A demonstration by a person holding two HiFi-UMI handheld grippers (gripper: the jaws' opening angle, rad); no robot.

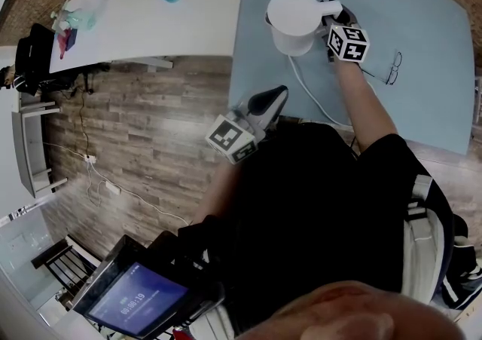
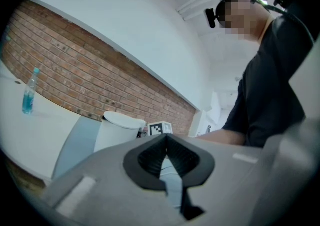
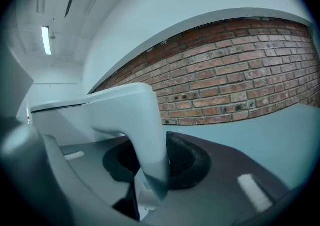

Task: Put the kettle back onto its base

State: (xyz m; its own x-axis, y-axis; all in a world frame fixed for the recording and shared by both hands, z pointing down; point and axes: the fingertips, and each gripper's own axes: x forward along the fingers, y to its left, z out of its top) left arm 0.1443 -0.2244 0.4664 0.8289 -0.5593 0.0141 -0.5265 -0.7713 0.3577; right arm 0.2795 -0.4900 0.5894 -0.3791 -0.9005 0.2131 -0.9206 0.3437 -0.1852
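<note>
White electric kettle (image 1: 294, 22), upright on pale blue table (image 1: 422, 67), white cord (image 1: 309, 93) trailing from beneath (base itself not discernible), handle (image 3: 145, 135) clamped between right gripper (image 3: 150, 156) pads; left gripper (image 2: 166, 142) closed, empty, near table's edge.

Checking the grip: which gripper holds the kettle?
The right gripper, clamped on the white kettle handle; the left gripper is shut on nothing.
</note>
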